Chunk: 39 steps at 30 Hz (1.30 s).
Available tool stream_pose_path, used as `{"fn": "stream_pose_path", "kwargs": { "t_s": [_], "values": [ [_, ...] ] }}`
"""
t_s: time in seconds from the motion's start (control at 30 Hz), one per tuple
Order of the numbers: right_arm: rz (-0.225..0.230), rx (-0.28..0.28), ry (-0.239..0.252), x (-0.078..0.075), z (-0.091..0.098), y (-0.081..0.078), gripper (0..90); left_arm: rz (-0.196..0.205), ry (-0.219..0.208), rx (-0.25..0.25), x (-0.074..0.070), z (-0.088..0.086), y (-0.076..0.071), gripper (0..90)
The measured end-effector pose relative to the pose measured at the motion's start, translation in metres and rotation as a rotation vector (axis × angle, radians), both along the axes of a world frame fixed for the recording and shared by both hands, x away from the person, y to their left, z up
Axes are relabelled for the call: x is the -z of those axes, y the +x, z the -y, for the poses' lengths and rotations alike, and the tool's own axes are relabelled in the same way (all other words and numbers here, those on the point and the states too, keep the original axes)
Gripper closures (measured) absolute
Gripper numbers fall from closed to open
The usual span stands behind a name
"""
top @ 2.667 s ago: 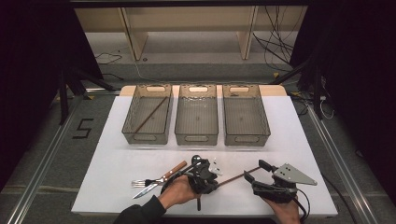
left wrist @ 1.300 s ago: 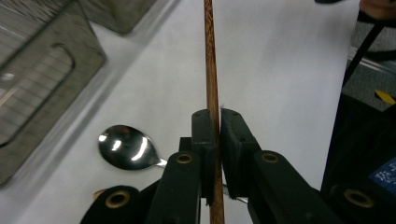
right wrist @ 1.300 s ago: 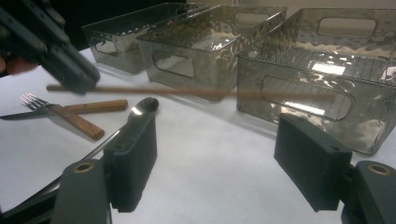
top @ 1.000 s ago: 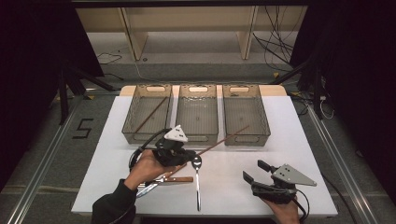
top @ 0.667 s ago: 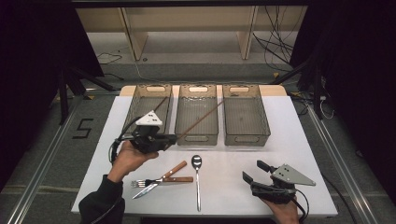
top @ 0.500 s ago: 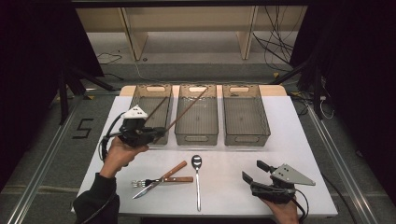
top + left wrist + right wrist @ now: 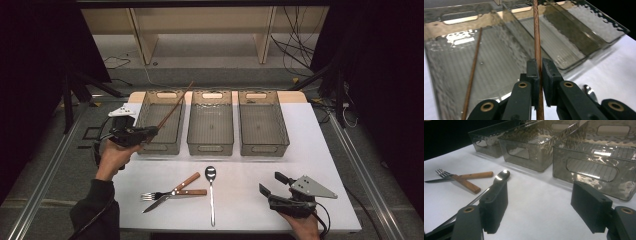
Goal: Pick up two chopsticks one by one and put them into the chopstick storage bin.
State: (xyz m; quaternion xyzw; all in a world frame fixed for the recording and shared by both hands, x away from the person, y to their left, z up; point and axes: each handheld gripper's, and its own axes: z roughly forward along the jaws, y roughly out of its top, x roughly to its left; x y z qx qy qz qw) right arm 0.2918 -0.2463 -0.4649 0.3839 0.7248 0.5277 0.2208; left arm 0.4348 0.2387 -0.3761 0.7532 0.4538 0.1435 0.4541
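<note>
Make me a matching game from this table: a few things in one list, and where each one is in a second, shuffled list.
Things:
1. chopstick
2. spoon
3. fork
4. right gripper

Places or states:
A. crossed with the knife on the table
B. open, holding nothing
C. clamped in the left gripper over the left bin
D. lying alone on the table in front of the middle bin

Pairs: 1-C, 2-D, 3-A, 4-B
</note>
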Motion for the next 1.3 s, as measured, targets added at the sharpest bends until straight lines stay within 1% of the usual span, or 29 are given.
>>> {"fn": "stream_pose_path", "kwargs": {
  "t_s": [0.13,0.27,0.47,0.5,0.6,0.7,0.8,0.9,1.03,1.1,1.23,1.27,1.3],
  "values": [
    [-0.001,0.002,0.001,0.000,0.000,0.000,30.2,-0.019,0.025,-0.026,0.006,-0.011,0.014,84.3],
    [-0.004,0.000,0.001,0.001,0.000,0.000,30.2,-0.038,0.027,-0.068,0.012,-0.024,0.026,84.3],
    [-0.002,-0.002,0.002,0.000,-0.001,0.000,30.2,-0.057,0.049,-0.101,0.021,-0.035,0.041,84.2],
    [-0.003,-0.002,0.003,0.000,-0.001,0.000,30.2,-0.056,0.057,-0.104,0.022,-0.035,0.042,84.2],
    [-0.004,-0.002,0.003,0.000,0.000,0.000,30.2,-0.050,0.102,-0.109,0.021,-0.034,0.047,84.2],
    [-0.003,-0.004,0.002,0.000,-0.001,0.000,30.2,-0.061,0.137,-0.119,0.023,-0.034,0.053,84.2],
    [-0.001,-0.003,0.004,0.000,-0.001,0.000,30.2,-0.077,0.147,-0.123,0.027,-0.033,0.057,84.2],
    [-0.002,-0.003,0.004,0.000,0.000,0.000,30.2,-0.082,0.164,-0.118,0.030,-0.031,0.059,84.2],
    [-0.001,-0.004,0.005,0.000,0.000,0.000,30.2,-0.096,0.180,-0.129,0.034,-0.029,0.062,84.2],
    [-0.001,-0.004,0.005,0.000,0.000,0.000,30.2,-0.102,0.198,-0.128,0.035,-0.028,0.063,84.1],
    [-0.001,-0.004,0.005,0.000,0.000,0.000,30.2,-0.114,0.207,-0.137,0.038,-0.026,0.064,83.7],
    [0.000,-0.004,0.006,0.000,-0.001,0.000,30.2,-0.111,0.210,-0.149,0.038,-0.026,0.064,83.0],
    [0.001,-0.004,0.005,0.000,-0.001,0.000,30.2,-0.104,0.201,-0.155,0.037,-0.026,0.063,81.3]
  ]
}}
